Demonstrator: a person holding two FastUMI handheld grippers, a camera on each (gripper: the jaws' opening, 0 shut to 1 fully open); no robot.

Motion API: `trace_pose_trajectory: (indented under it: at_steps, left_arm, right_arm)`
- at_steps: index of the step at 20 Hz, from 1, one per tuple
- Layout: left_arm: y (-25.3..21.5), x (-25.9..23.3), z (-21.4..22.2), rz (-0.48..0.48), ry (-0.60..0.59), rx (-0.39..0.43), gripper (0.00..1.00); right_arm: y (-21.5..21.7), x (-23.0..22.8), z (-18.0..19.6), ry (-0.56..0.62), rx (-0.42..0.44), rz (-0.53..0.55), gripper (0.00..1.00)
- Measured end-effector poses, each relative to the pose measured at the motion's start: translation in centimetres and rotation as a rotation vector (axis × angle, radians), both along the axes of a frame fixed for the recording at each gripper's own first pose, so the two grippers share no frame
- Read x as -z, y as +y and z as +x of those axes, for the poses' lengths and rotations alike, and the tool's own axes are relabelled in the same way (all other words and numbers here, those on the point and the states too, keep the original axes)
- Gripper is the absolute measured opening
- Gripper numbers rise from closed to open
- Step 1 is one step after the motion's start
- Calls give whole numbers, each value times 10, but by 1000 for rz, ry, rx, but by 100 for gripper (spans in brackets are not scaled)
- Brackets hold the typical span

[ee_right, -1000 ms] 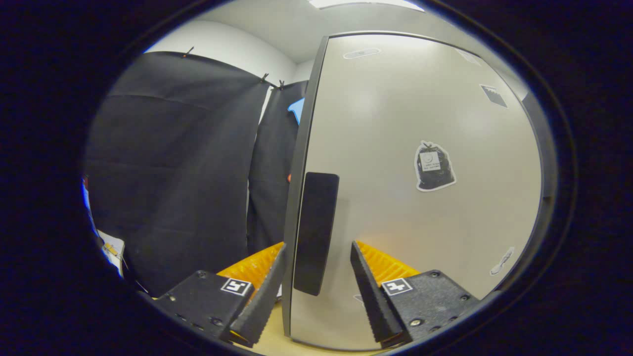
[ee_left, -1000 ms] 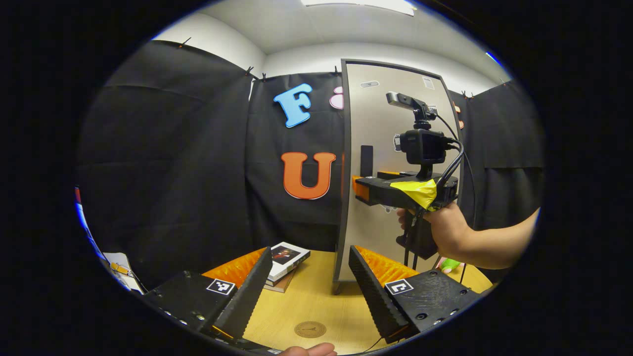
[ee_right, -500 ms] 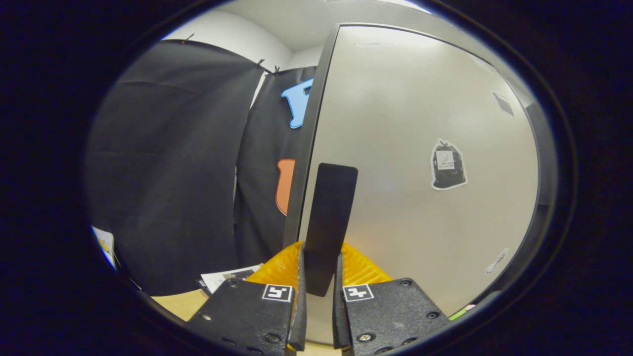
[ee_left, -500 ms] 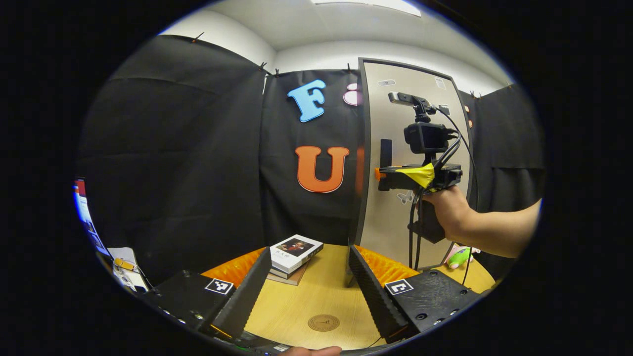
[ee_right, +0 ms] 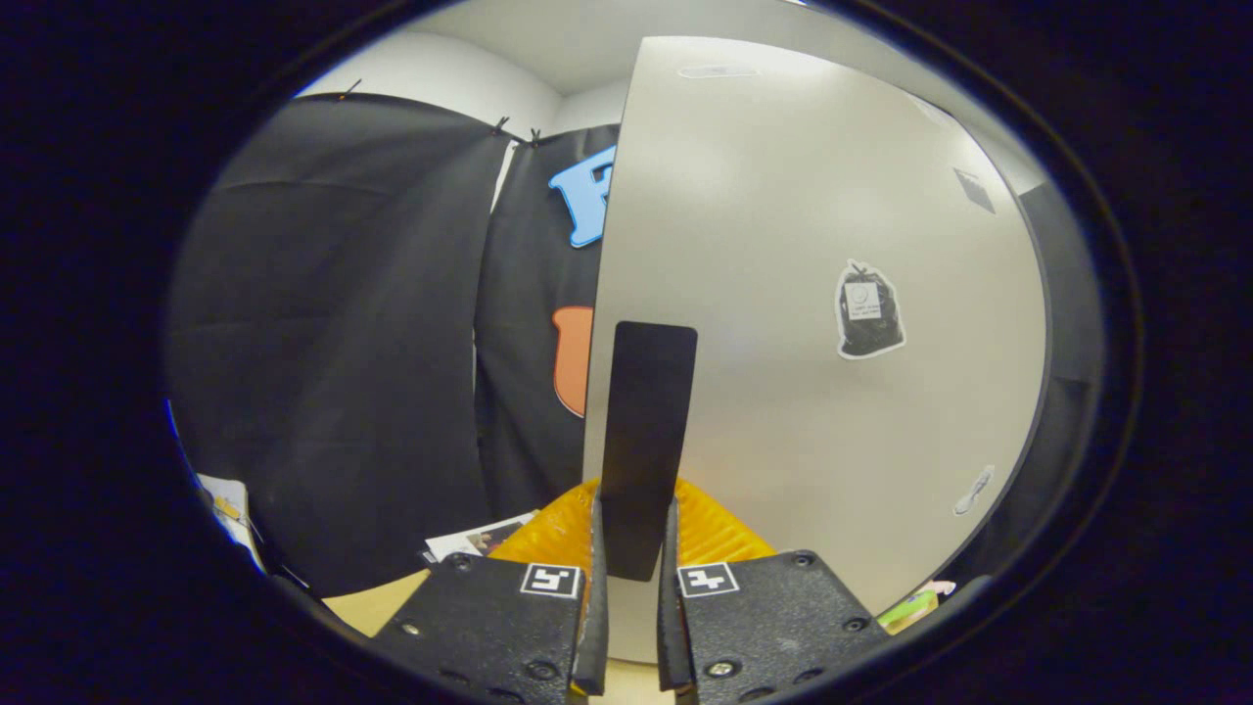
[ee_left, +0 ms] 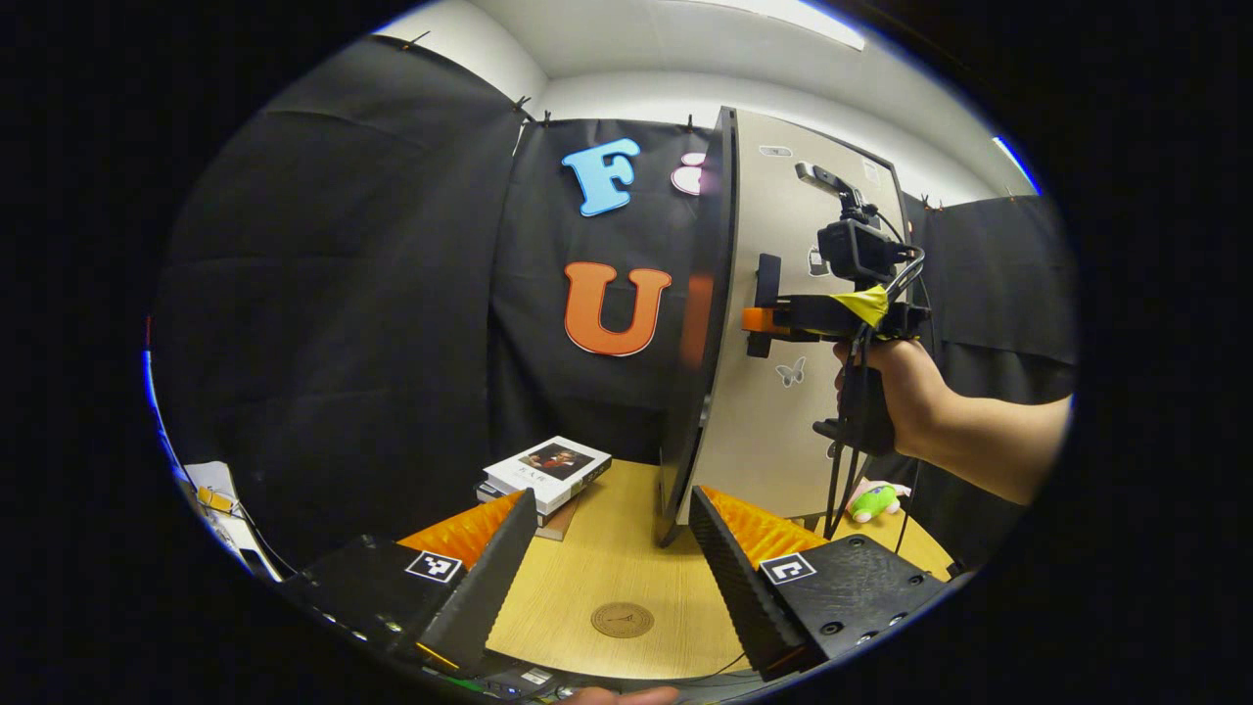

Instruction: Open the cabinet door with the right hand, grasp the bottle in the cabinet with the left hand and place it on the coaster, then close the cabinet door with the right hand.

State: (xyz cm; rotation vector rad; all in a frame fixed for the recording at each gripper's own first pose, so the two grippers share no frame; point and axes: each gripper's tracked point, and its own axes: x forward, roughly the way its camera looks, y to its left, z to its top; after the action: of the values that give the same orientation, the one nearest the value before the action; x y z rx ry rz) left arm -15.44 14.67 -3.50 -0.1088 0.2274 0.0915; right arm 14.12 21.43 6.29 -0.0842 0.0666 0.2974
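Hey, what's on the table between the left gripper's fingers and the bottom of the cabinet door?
In the left gripper view, only the round coaster lies on the bare wooden table between the left gripper and the cabinet door.

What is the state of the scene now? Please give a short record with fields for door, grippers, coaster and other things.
door: grey cabinet door, pulled partly open, its dark edge toward the left gripper view
handle: flat black door handle, clamped between both fingers
right gripper: shut on the handle, held by a hand
left gripper: open, holding nothing, above the table
coaster: round brown coaster on the light wooden table, nothing on it
other: stack of books; small green toy
bottle: not visible yet
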Motion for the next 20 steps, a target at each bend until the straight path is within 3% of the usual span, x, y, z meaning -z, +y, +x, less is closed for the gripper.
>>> trace_pose_trajectory:
  at_steps: [11, 20]
  left_arm:
    - [-18, 5, -2, -62, 24, 52, 95]
    - [-72, 4, 0, -69, 36, 107, 95]
  right_arm:
    - [-5, -3, -36, 43, -98, 24, 23]
    - [-7, -3, -54, 94, -224, 67, 23]
